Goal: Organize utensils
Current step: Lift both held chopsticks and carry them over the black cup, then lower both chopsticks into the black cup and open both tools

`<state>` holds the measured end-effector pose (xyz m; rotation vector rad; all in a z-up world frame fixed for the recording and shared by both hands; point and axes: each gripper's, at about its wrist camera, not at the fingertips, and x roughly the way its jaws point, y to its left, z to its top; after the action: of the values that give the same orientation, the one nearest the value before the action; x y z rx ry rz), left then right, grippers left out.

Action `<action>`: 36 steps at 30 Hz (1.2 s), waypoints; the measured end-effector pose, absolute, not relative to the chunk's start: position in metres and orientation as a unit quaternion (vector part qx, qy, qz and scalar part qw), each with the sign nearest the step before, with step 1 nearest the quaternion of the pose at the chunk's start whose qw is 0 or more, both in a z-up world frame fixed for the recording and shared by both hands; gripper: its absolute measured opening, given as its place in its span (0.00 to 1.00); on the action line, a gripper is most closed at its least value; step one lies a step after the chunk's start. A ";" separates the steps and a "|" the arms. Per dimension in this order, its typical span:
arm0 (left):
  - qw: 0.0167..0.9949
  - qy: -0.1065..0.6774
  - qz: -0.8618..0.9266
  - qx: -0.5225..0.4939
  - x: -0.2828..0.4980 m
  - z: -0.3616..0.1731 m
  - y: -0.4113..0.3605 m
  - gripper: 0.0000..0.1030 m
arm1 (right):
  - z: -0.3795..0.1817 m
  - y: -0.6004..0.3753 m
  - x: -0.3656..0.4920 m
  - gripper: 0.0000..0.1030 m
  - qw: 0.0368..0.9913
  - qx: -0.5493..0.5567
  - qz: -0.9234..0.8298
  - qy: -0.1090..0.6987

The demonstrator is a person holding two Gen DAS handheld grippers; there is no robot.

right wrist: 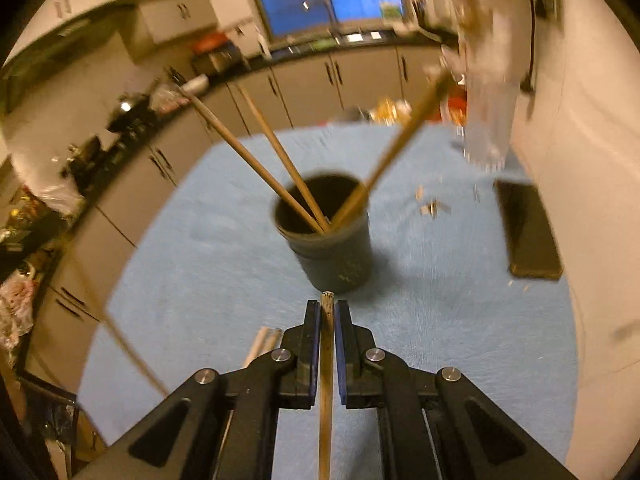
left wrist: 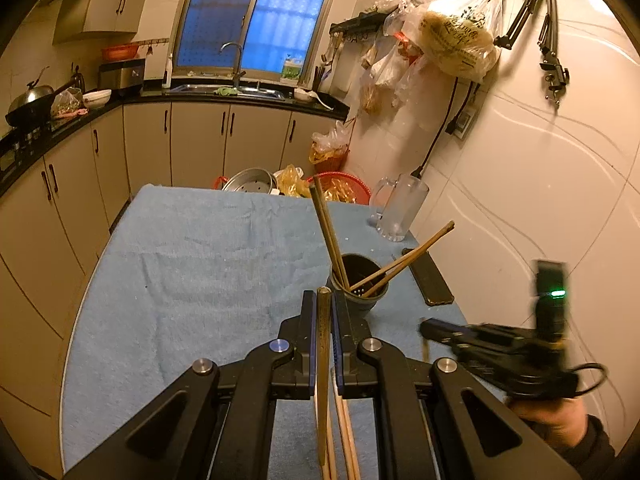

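Clearly, the left hand-held gripper [left wrist: 323, 300] is closed on a chopstick [left wrist: 323, 360] at the lower centre of its view, just short of the dark utensil cup [left wrist: 362, 300]. Four chopsticks [left wrist: 328, 228] lean inside that cup, which stands on the blue-covered table [left wrist: 180, 280]. The right hand-held gripper [right wrist: 327, 312] likewise pinches one chopstick [right wrist: 326, 392], near the cup [right wrist: 332, 256] at mid-frame.

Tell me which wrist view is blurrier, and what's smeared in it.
Right wrist view: motion blur smears the holder, chopsticks and glass mug. Left wrist view: mostly sharp, only the right gripper blurred. Both warm-lit, fisheye-curved.
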<state>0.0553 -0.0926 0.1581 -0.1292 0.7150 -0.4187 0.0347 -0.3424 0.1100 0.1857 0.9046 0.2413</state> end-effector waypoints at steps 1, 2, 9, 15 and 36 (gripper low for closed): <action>0.914 0.344 -0.204 -0.062 0.054 0.161 -0.092 0.07 | 0.119 -0.343 0.029 0.08 0.892 0.089 0.122 0.425; 0.916 0.340 -0.204 -0.062 0.052 0.164 -0.092 0.07 | 0.130 -0.341 0.026 0.08 0.897 0.088 0.126 0.415; 0.922 0.319 -0.212 -0.054 0.050 0.186 -0.096 0.07 | 0.195 -0.344 0.000 0.08 0.925 0.077 0.139 0.345; 0.927 0.300 -0.218 -0.045 0.058 0.208 -0.103 0.07 | 0.234 -0.347 -0.006 0.08 0.940 0.074 0.137 0.303; 0.957 0.179 -0.218 -0.066 0.128 0.244 -0.152 0.07 | 0.300 -0.341 0.037 0.08 0.981 0.059 0.080 0.164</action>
<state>0.1276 -0.1524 0.2445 -0.1343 0.3627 -0.4429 0.0365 -0.3413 0.3001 0.1186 0.3309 0.1610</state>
